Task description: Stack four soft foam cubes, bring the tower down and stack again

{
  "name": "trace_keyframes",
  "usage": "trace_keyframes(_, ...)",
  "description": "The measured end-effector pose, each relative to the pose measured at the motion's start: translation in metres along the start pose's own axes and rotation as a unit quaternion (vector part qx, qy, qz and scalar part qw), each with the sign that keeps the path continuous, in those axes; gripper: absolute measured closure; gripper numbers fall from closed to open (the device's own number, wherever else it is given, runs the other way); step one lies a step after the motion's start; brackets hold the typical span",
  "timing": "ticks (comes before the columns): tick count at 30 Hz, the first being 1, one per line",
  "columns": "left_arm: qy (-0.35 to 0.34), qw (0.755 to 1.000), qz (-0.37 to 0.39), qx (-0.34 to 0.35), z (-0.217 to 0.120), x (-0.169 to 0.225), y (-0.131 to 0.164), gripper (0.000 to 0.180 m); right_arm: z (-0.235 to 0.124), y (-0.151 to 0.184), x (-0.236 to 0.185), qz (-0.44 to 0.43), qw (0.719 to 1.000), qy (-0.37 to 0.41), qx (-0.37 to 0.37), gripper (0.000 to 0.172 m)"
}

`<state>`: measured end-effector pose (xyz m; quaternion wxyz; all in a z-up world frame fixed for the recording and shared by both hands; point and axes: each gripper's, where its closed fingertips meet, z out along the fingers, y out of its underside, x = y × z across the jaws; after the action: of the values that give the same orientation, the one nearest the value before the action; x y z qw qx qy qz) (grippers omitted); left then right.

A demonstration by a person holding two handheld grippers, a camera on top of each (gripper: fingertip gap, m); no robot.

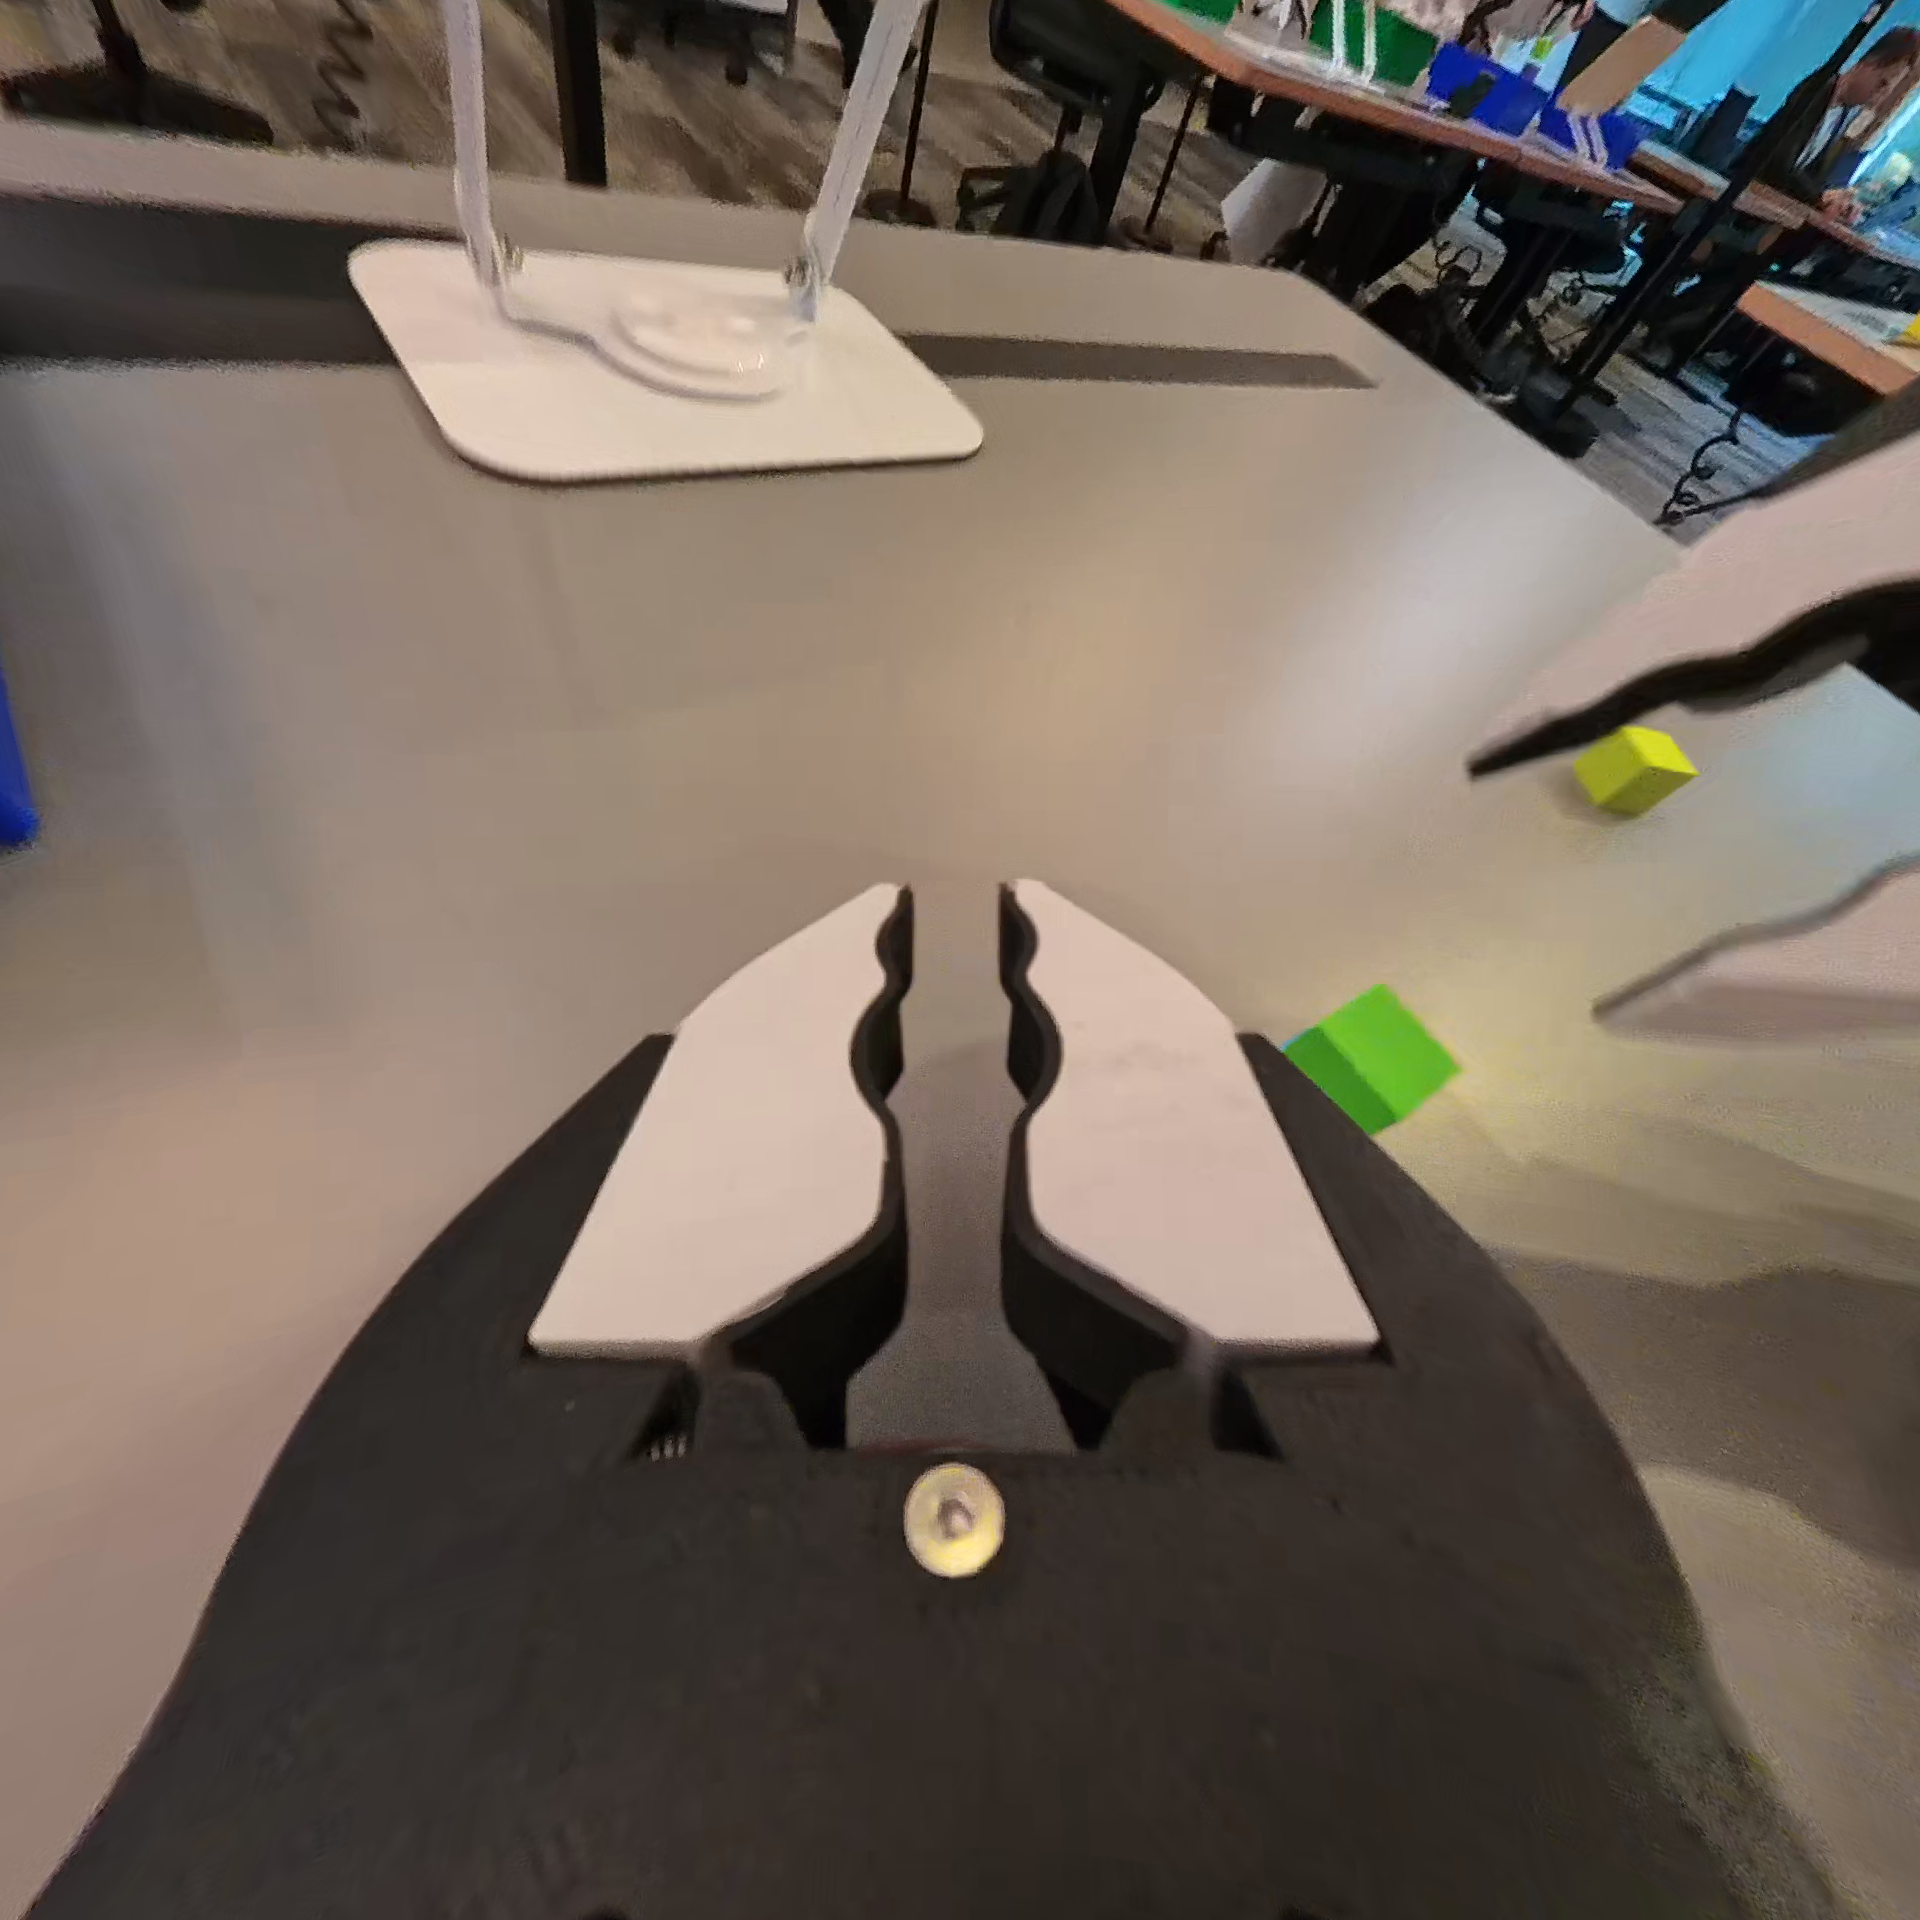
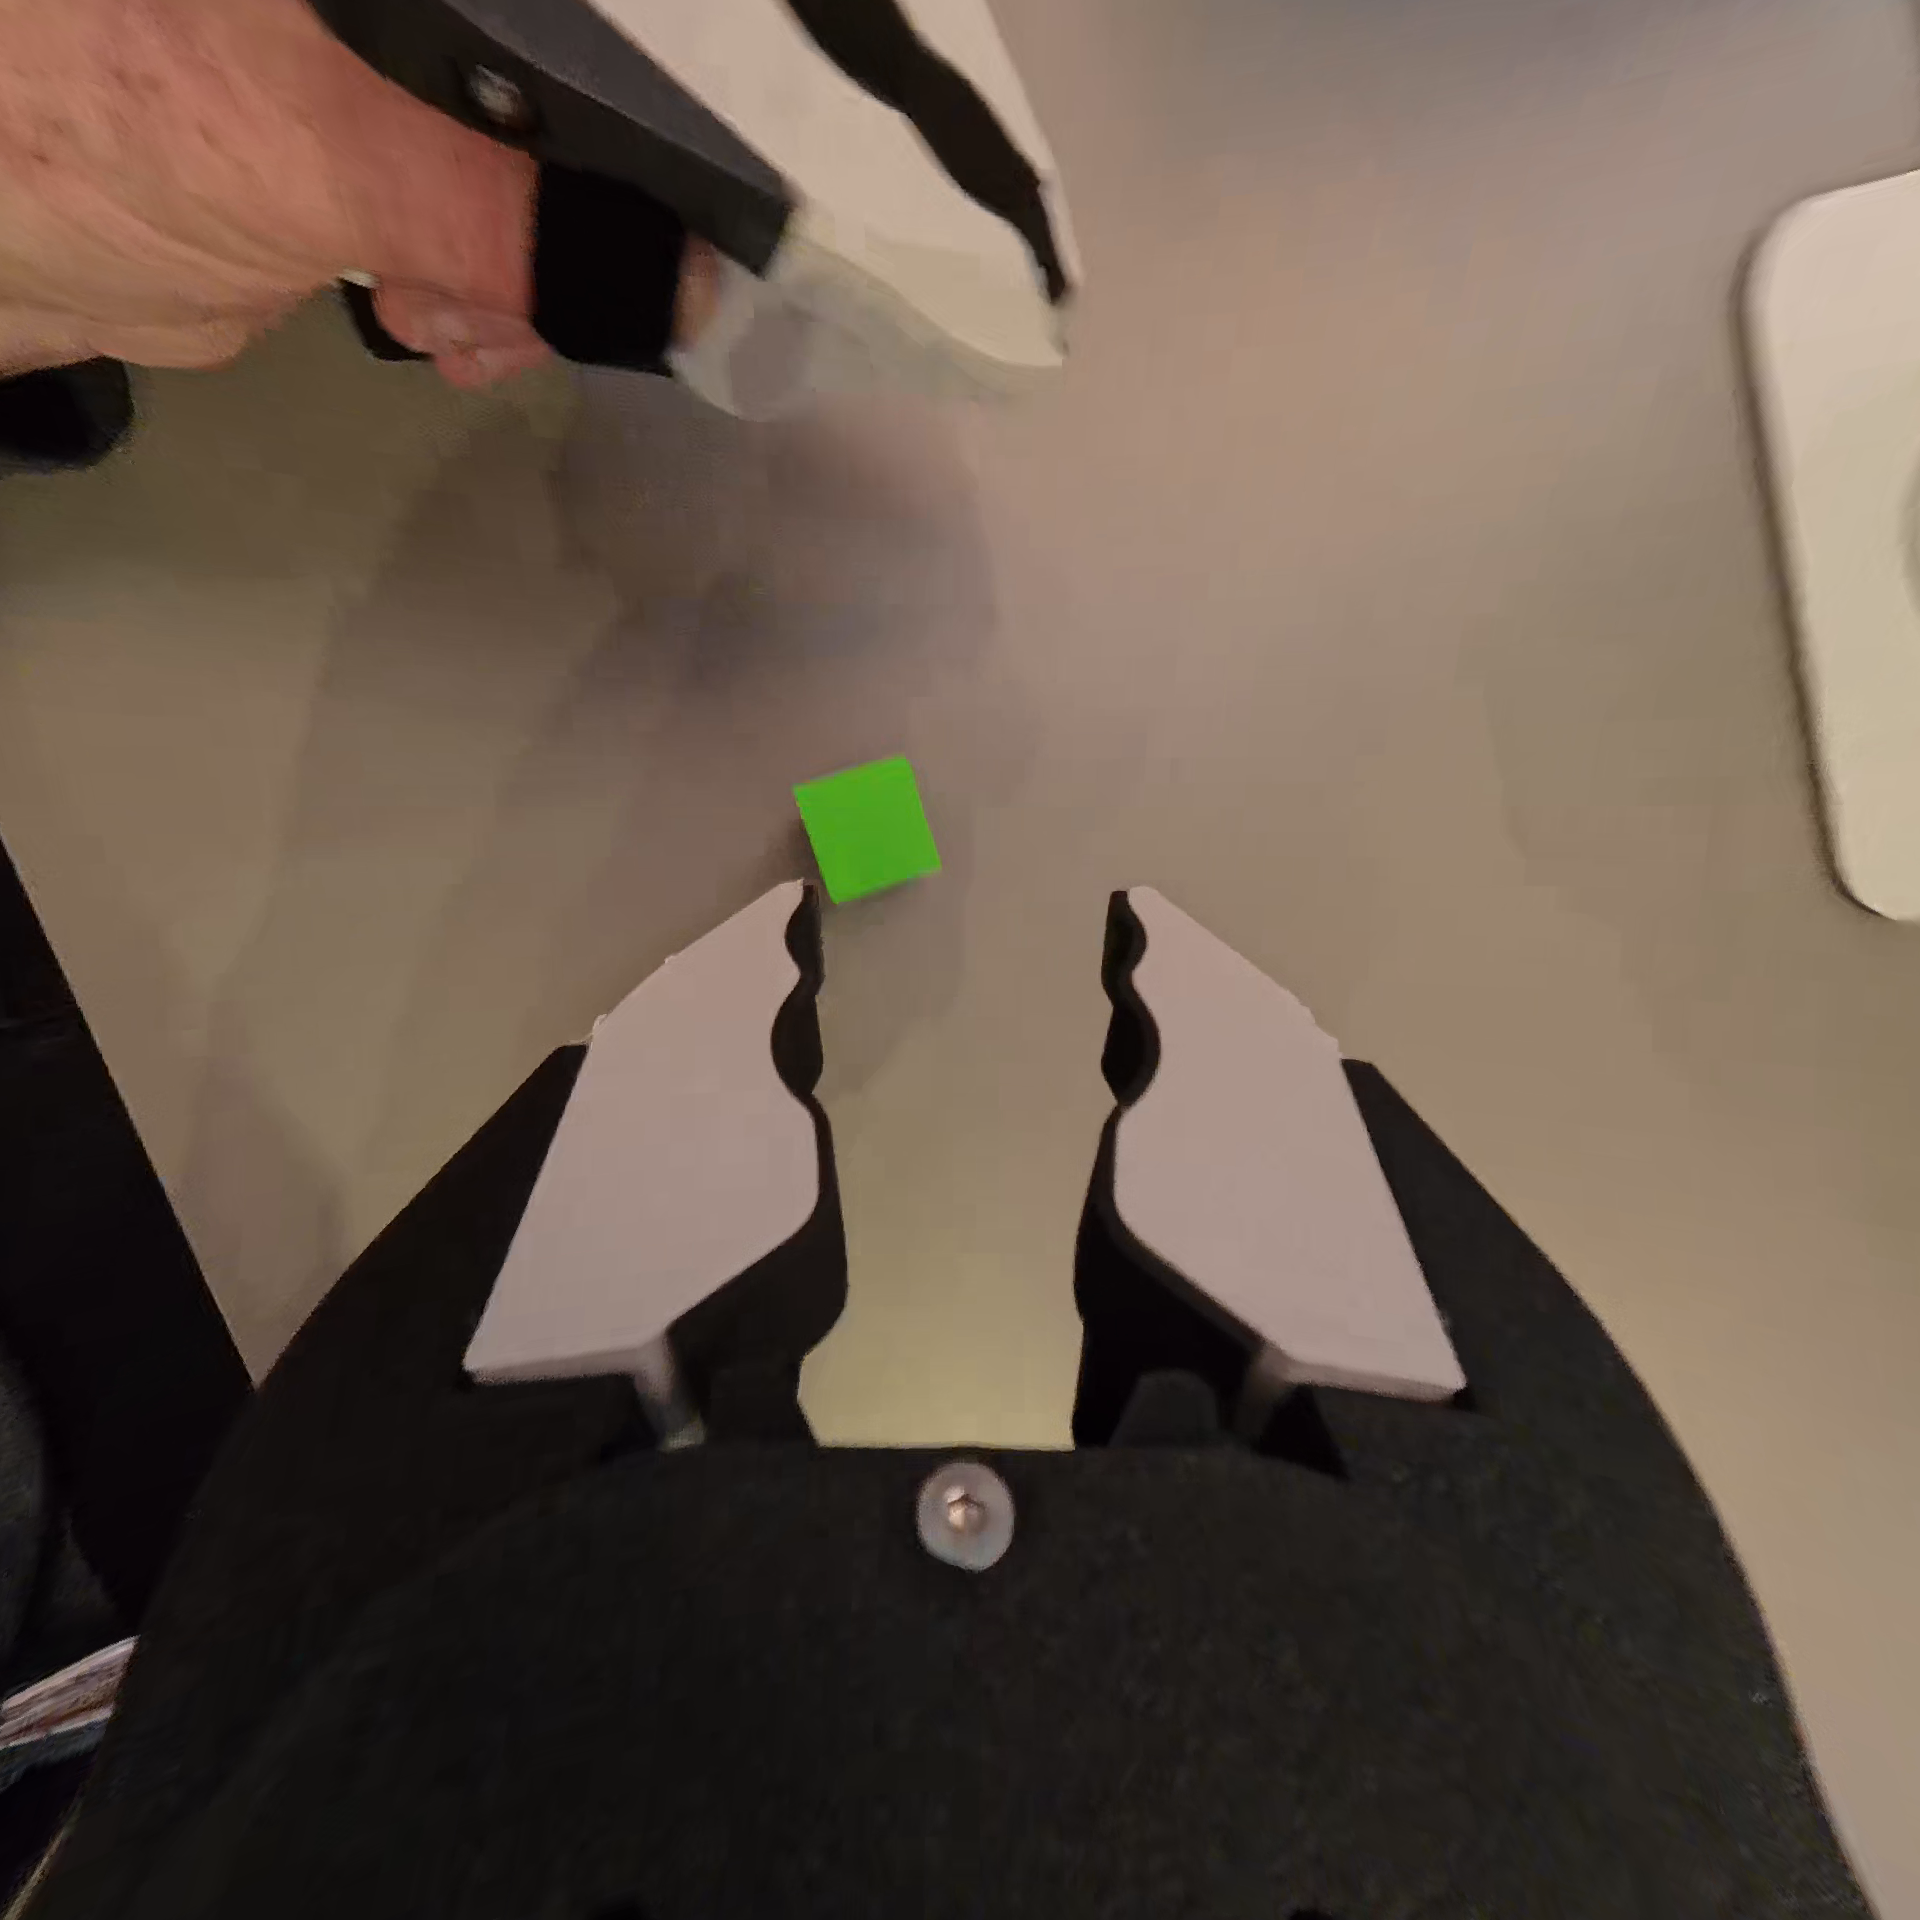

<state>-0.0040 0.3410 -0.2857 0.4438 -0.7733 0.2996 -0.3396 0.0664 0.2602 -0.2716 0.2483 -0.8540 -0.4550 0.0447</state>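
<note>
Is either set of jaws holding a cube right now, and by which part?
Nothing is held. The left gripper has only bare table between its jaws; the right gripper is open, the green cube lying beyond its tips.

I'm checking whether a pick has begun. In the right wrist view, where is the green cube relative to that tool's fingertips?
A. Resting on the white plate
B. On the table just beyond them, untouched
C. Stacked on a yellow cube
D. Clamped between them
B: the green cube lies on the table just past the open right tool, nearer its left fingertip, with nothing between the fingers.
</note>
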Motion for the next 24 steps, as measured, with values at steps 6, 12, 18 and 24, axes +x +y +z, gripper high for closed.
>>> trace_keyframes(6,0.101,0.986,0.127,-0.031,-0.003,0.116,-0.055,0.132,-0.077,0.084,0.051,0.115,0.989,0.071,0.063,0.125)
trace_keyframes(12,0.182,0.954,0.2,-0.129,0.068,0.242,-0.021,0.131,-0.123,0.208,0.086,0.224,0.959,0.166,0.057,0.127)
trace_keyframes(18,0.236,0.905,0.32,-0.15,0.147,0.293,-0.001,0.136,-0.131,0.28,0.083,0.268,0.945,0.168,0.078,0.128)
trace_keyframes(24,0.28,0.805,0.472,-0.227,0.191,0.297,0.028,0.136,-0.12,0.306,0.07,0.279,0.944,0.146,0.096,0.129)
